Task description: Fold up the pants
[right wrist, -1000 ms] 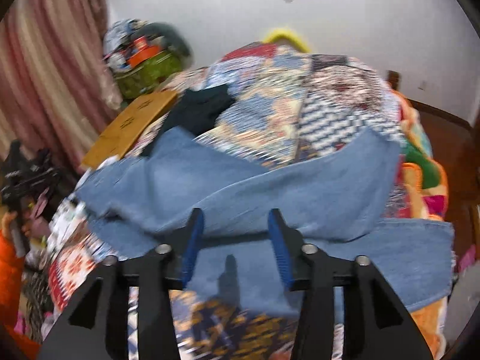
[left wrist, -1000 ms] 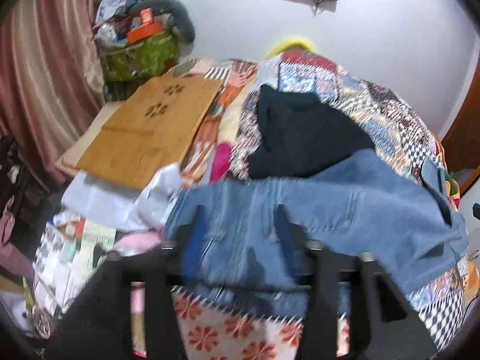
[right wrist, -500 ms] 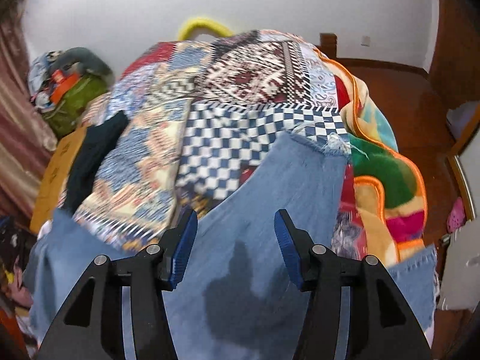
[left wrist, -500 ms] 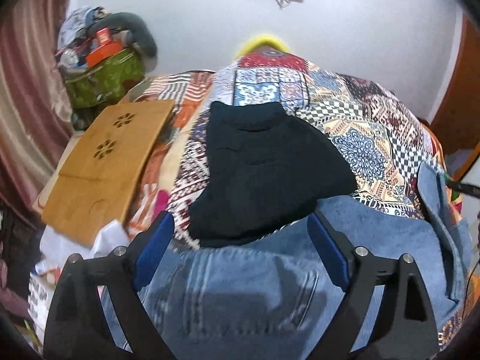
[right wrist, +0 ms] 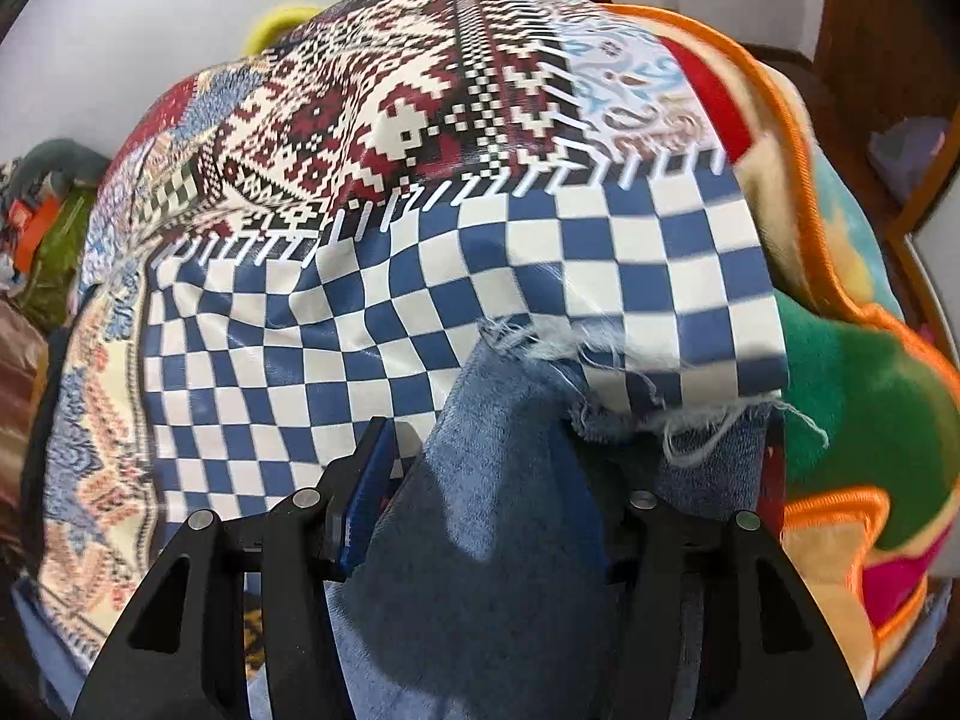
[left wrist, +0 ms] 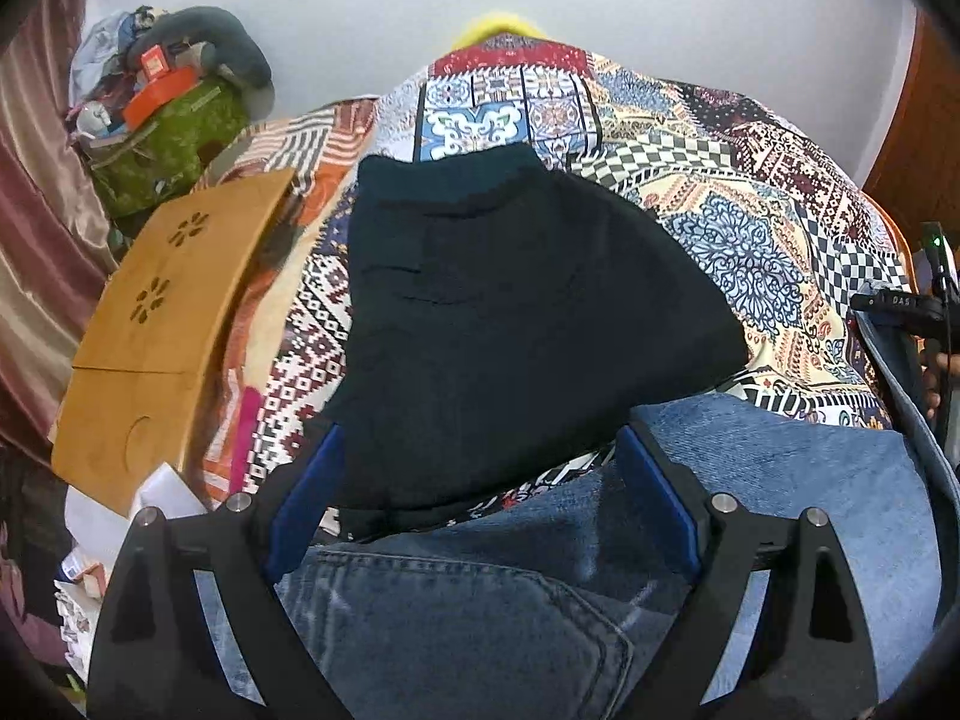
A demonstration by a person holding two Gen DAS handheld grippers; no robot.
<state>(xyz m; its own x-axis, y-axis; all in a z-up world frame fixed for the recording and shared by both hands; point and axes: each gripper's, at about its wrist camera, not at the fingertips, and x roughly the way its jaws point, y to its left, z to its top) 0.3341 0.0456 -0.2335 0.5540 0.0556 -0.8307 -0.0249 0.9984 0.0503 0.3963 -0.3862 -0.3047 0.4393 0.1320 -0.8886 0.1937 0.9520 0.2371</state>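
Blue jeans (left wrist: 480, 612) lie on the patterned bedspread (left wrist: 750, 240), a back pocket facing up. My left gripper (left wrist: 480, 498) hovers over their upper edge, open wide, with nothing pinched. Just beyond it lies a folded black garment (left wrist: 510, 330). In the right wrist view one jeans leg (right wrist: 498, 540) with a frayed hem (right wrist: 600, 360) runs up between the fingers of my right gripper (right wrist: 480, 492). Its jaws stand partly open. The left pad (right wrist: 366, 498) is clear of the denim, and the cloth hides the right pad.
A wooden board (left wrist: 174, 312) lies at the bed's left edge, with a green bag (left wrist: 174, 138) of clutter behind it by the curtain. A green and orange fleece blanket (right wrist: 870, 420) hangs off the bed's right side. A white wall stands beyond the bed.
My left gripper spread its jaws wide and moved forward over the jeans toward the black garment. My right gripper swung to the frayed leg end and sank, so denim now sits between its fingers.
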